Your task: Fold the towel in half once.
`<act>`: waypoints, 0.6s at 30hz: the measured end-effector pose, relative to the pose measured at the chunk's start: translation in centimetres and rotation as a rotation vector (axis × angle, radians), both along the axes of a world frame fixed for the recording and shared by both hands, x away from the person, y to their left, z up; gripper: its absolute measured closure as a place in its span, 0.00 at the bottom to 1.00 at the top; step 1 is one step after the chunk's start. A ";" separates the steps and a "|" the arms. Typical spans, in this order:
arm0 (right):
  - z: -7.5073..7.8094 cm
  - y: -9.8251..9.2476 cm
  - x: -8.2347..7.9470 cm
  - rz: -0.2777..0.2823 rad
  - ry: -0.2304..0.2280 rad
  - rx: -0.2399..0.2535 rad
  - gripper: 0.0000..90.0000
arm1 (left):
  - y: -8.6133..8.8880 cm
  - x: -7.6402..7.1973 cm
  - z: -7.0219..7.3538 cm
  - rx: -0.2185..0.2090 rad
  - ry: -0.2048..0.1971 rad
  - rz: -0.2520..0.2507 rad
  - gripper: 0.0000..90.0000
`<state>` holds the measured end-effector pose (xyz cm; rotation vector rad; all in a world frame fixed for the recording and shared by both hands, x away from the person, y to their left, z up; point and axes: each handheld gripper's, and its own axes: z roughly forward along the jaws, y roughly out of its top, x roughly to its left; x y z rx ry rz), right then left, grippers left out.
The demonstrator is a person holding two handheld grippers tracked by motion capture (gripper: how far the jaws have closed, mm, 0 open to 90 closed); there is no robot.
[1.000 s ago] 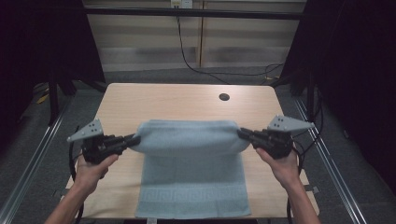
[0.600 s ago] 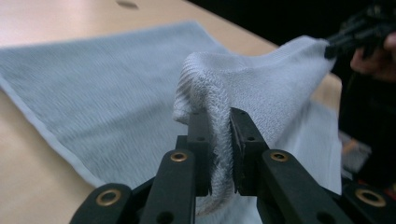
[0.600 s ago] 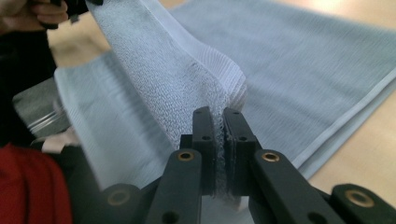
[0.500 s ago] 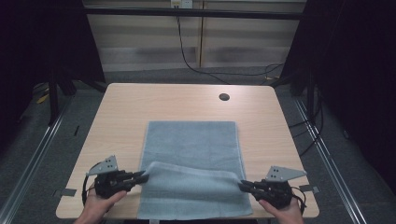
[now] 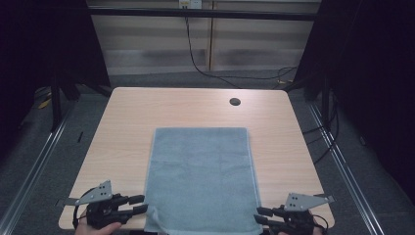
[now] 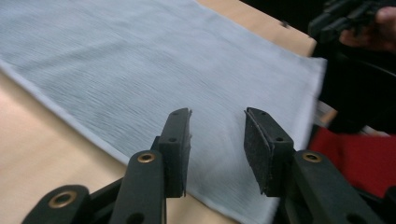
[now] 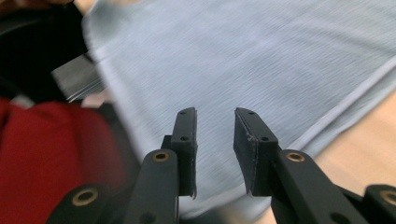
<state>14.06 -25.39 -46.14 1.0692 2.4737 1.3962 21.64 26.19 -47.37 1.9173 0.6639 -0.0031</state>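
Observation:
A light blue towel [image 5: 203,176] lies flat on the wooden table [image 5: 122,122] and reaches down to its near edge. My left gripper [image 5: 142,203] sits at the towel's near left corner and my right gripper [image 5: 257,214] at its near right corner. Both have just been opening their jaws. In the left gripper view the gripper [image 6: 217,149] stands open over the towel [image 6: 140,60], its pads pressing on nothing. In the right gripper view the gripper [image 7: 215,149] is likewise open above the towel [image 7: 243,56], with nothing pinched.
A round cable hole [image 5: 235,102] sits near the table's far right. Bare wood flanks the towel on both sides. The person's red clothing [image 6: 364,158] shows just past the near edge. Black frame posts and dark floor surround the table.
Both grippers carried the raised towel edge from mid-table back to the near edge and lowered it. They have since let go, and the towel now lies flat.

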 end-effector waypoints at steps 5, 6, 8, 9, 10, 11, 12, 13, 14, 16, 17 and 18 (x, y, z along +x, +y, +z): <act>-0.4 0.1 4.0 -0.054 -0.010 -0.014 0.72 | -1.8 4.1 -0.2 0.049 0.007 0.014 0.66; -0.5 0.2 4.9 -0.060 -0.011 -0.020 0.71 | -2.3 5.1 -0.4 0.073 0.004 0.026 0.66; -0.8 0.4 6.9 -0.075 0.000 -0.025 0.68 | -3.3 7.1 -1.0 0.097 0.026 0.019 0.69; -1.0 0.6 8.0 -0.088 0.007 -0.039 0.67 | -3.7 7.9 -1.2 0.116 0.026 0.028 0.69; -1.2 0.8 8.9 -0.096 0.014 -0.039 0.65 | -4.0 8.5 -1.3 0.125 0.028 0.033 0.69; -1.3 1.0 9.5 -0.100 0.015 -0.044 0.64 | -4.3 9.2 -1.5 0.128 0.038 0.041 0.70; -1.5 1.3 10.3 -0.105 0.019 -0.051 0.63 | -4.7 9.8 -1.7 0.142 0.033 0.059 0.70; -1.7 1.6 11.2 -0.108 0.020 -0.062 0.61 | -5.0 10.3 -1.9 0.147 0.038 0.069 0.70; -1.8 1.9 11.9 -0.114 0.023 -0.082 0.60 | -5.4 10.8 -2.1 0.155 0.045 0.068 0.70; -2.3 2.5 13.3 -0.121 0.025 -0.103 0.59 | -5.9 11.3 -2.3 0.178 0.034 0.069 0.70; -2.5 2.8 13.8 -0.125 0.030 -0.105 0.58 | -6.1 11.6 -2.5 0.192 0.025 0.079 0.69; -2.8 3.1 14.3 -0.134 0.018 -0.124 0.57 | -6.2 11.8 -2.7 0.194 0.022 0.083 0.70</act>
